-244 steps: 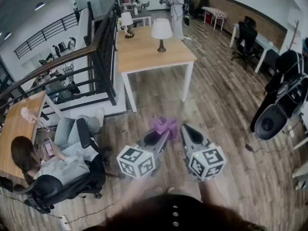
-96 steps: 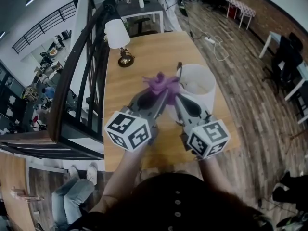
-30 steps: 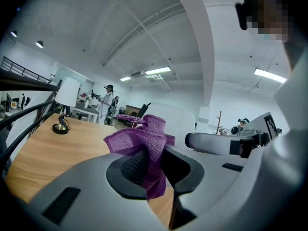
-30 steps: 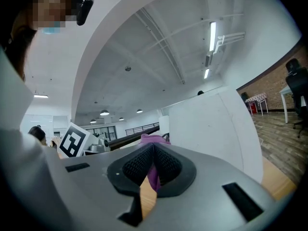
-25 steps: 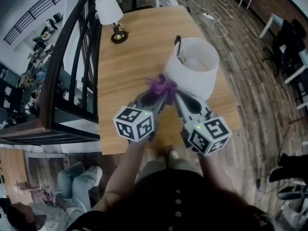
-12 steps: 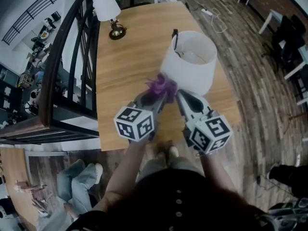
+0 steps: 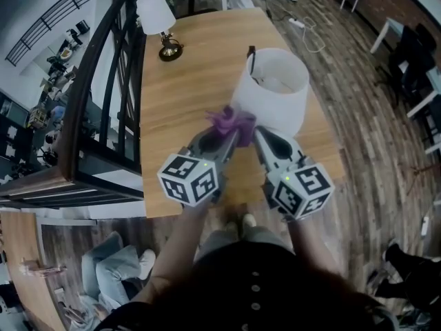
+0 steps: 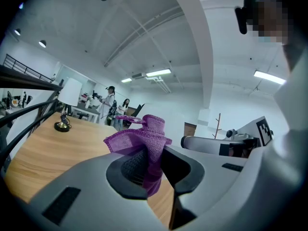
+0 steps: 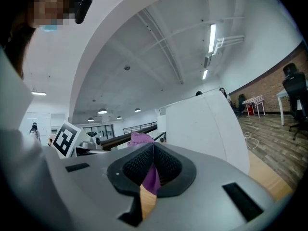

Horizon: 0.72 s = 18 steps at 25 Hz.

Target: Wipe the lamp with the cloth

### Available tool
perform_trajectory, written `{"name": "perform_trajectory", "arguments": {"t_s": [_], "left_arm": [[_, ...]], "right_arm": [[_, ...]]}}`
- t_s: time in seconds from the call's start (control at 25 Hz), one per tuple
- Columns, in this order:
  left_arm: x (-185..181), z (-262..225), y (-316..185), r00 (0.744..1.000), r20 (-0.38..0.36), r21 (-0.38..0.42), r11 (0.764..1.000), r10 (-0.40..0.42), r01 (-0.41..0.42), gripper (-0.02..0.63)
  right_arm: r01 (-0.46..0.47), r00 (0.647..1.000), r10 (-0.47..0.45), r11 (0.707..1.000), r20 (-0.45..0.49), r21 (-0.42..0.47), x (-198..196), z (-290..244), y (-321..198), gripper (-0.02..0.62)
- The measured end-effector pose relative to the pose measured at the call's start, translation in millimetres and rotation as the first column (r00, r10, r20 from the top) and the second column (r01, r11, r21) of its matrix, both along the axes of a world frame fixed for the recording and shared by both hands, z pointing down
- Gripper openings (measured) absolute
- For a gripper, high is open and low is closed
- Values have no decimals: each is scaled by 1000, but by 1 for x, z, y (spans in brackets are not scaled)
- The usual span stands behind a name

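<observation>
Both tongs are pinching the purple cloth (image 7: 231, 121). The left gripper (image 7: 229, 135) is clamped on the main bunch, and the right gripper (image 7: 257, 134) is pressed together on a corner of it. Tips nearly meet.

Change: about ten seconds back the lamp (image 7: 272, 94) stood far off at 12 o'clock, across the floor. Now its white shade is right ahead of the grippers, at 1 o'clock. Over the last second there's almost no shift — the cloth stays at the shade's 8 o'clock flank, low on the side wall. It's touching or just beside; I can't confirm contact from the head view.

My read: approach is done, and wiping is only starting or stalled at one spot. The rest of the shade and the base look unwiped.

Next: drag the cloth round the shade wall with light pressure.

Risk: the lamp sits toward the 3 o'clock edge of the table (image 7: 186, 67) — a hard sideways push could tip it.

The second, small lamp (image 7: 155, 12) at 11 o'clock is untouched.
</observation>
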<state>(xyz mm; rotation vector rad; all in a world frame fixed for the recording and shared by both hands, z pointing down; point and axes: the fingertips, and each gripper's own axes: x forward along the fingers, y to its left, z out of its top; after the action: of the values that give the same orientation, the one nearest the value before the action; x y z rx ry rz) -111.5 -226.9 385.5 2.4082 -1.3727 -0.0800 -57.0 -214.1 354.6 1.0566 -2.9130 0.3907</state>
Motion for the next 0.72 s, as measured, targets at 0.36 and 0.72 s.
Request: {"name": "perform_trajectory", "arguments": {"t_s": [0.36,0.72], "left_arm": [[6,-47,-5,1000,-14,112,993,25,-23,77],[15,-95,-11,998,-21,223,973,66,-60,77]], "right_arm": [[11,1000,-12,998,19,68,-3,-28,-5,12],[10,999,-17,990,48,139,-2,-63,-7,12]]}}
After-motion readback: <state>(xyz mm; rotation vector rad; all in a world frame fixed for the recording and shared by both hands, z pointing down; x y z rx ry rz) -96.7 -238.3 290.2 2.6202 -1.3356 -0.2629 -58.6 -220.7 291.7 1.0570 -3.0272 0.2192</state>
